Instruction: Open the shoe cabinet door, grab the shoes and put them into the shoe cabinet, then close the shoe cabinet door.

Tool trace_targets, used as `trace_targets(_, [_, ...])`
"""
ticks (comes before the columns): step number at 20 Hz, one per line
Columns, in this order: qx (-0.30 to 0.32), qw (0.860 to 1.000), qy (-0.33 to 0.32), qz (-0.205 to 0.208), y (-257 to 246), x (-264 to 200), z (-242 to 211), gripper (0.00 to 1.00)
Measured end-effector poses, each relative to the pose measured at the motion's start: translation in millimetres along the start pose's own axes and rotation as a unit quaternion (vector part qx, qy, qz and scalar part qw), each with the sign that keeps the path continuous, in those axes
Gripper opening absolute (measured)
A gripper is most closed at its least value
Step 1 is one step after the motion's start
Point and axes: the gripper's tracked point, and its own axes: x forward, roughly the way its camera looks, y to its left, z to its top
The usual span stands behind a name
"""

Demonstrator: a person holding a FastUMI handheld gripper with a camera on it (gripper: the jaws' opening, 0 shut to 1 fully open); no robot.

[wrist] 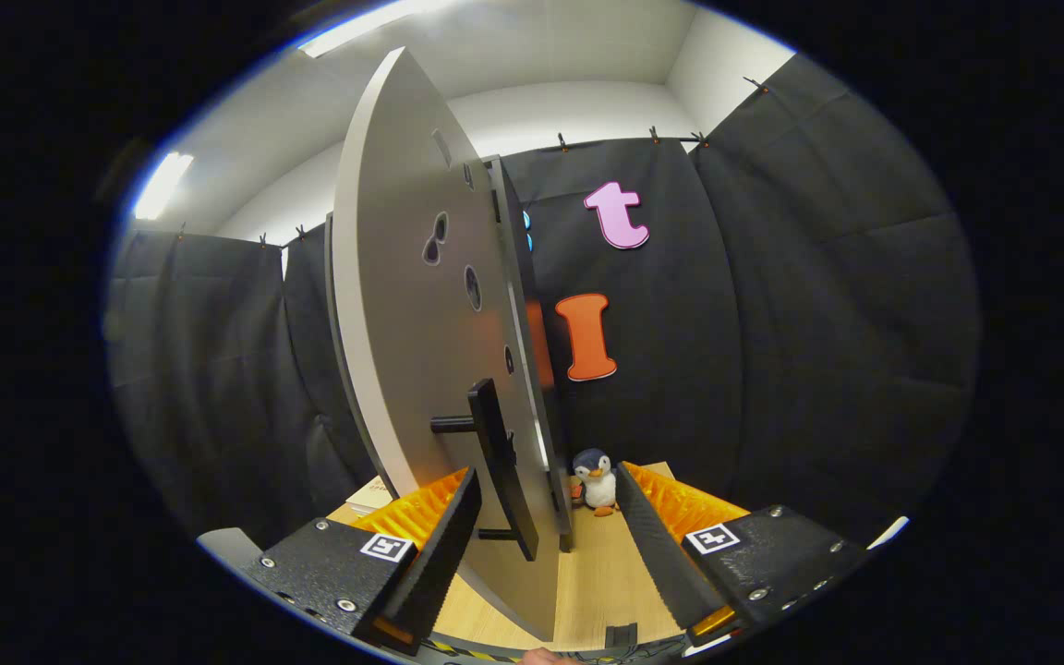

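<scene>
The gripper (pixel 546 545) is spread wide, grasping nothing. The grey shoe cabinet door (pixel 412 351) stands swung out between its fingers, its black handle (pixel 500 466) just ahead of the left finger. Beyond the door, a toy penguin (pixel 597 480) sits on the wooden floor (pixel 601 577).

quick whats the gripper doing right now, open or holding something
Gripper: open, fingers spread on either side of the cabinet door's black handle, not pressing on it; holding nothing.
</scene>
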Motion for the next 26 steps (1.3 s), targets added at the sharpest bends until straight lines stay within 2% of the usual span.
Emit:
trace_targets(8, [-0.027, 0.999, 0.026, 0.02, 73.0, 17.1, -12.2, 0.91])
trace_targets(18, [-0.056, 0.998, 0.041, 0.007, 170.4, 49.7, -29.7, 0.91])
trace_targets(26, [-0.062, 0.996, 0.056, 0.028, 248.1, 117.0, -43.9, 0.93])
